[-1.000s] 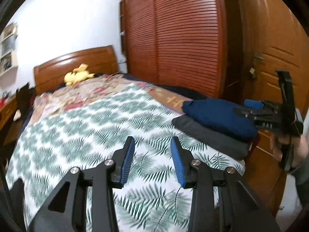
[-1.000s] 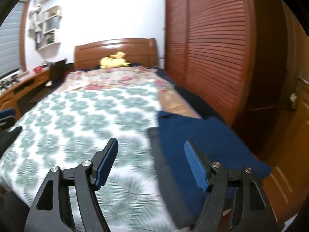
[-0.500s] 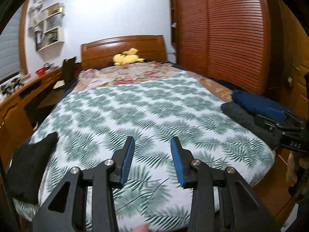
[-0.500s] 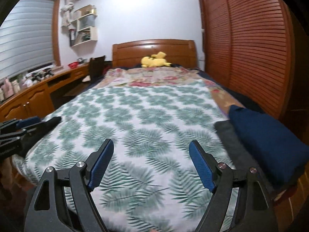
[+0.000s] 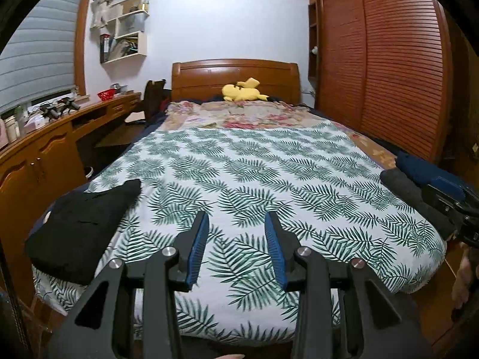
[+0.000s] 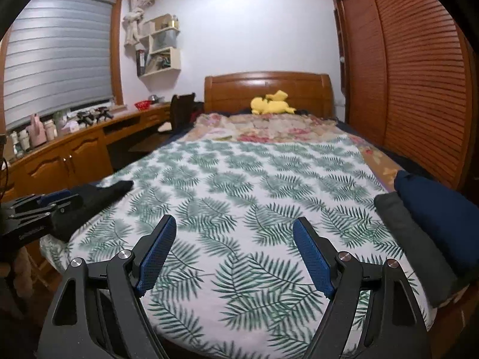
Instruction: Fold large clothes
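Window with grey blind [image 6: 57, 51] at far left. Below it a wooden table [image 6: 74, 149] runs along the wall, carrying bottles, a pink jug [image 6: 37, 130] and a red bowl [image 6: 143, 105]. White wall shelves [image 6: 161, 48] above its far end. A dark chair [image 6: 182, 109] stands between table and bed.

Bed [image 5: 254, 179] fills the middle, covered by a white sheet with green fern print; a floral cover [image 6: 269, 127] lies beyond it toward the wooden headboard [image 5: 236, 74]. Yellow plush toy [image 5: 244, 89] rests at the headboard.

Black garment [image 5: 80, 224], loosely heaped, lies on the bed's near left corner, partly over the edge.

Left claw [image 5: 236, 243]: blue pads partly apart, nothing between them, only sheet showing in the gap; it hangs over the foot of the bed, apart from the black garment. In the right wrist view it sits at the left edge beside that garment.

Right claw [image 6: 233, 252]: pads spread wide, empty, over the bed's near middle.

Near right edge of bed: a folded grey garment [image 6: 419, 239] with a folded navy garment [image 6: 440, 209] stacked on it, both just beside the edge. In the left wrist view the right claw overlaps this stack; contact cannot be told.

Red-brown louvred wardrobe [image 6: 413, 74] along the right wall.
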